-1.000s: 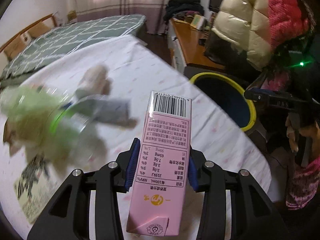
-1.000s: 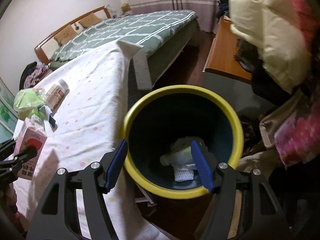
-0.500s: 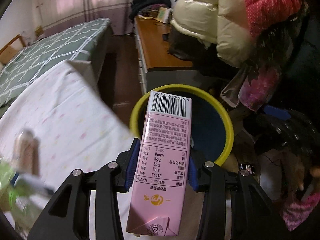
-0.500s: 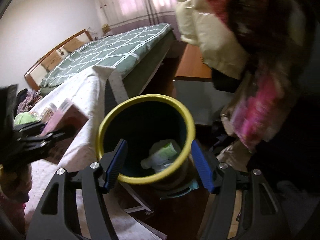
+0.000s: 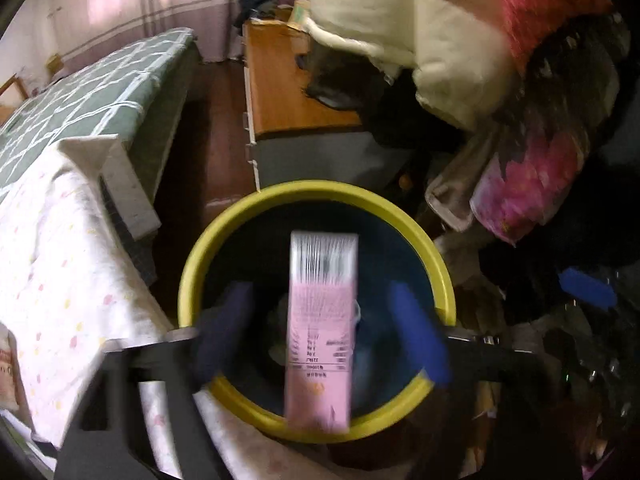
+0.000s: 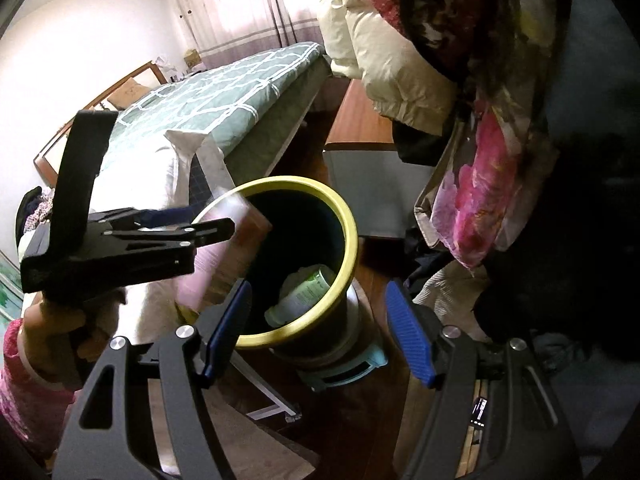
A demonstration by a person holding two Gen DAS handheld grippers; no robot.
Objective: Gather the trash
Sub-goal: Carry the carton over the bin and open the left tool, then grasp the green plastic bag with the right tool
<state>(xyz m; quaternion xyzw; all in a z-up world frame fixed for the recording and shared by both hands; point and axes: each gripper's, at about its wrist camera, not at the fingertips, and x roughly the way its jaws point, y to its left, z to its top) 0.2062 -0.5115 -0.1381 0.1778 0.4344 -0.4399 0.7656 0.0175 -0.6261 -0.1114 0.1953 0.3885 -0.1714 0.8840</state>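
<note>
the left gripper (image 5: 320,340) hangs over the bin (image 5: 248,220), its jaws opening, blue pads clear of the pink carton (image 5: 320,320) on both sides. the carton sits between them, blurred, over the bin's mouth, so it looks let go right there to fall in; no pad presses it now. holding it above the yellow rim rather than over the bedsheet (image 5: 52,260) makes sense: a drop from here should land inside.

the right gripper (image 6: 316,332) has its jaws apart with nothing between them, aimed past the bin's near edge, likely just keeping out of the way.

the left view looks straight down the carton and hides most of the bin's bottom. the right view, from the side, shows what is already in there: a green-labelled bottle (image 6: 304,292) and some pale wrapping beside it. it also shows the hand (image 6: 52,328) holding the left gripper, a pink sleeve (image 6: 24,380), and the carton tilted at the bin's near left rim. farther off lie a green bed (image 6: 224,92) and hanging coats (image 6: 384,52).
</note>
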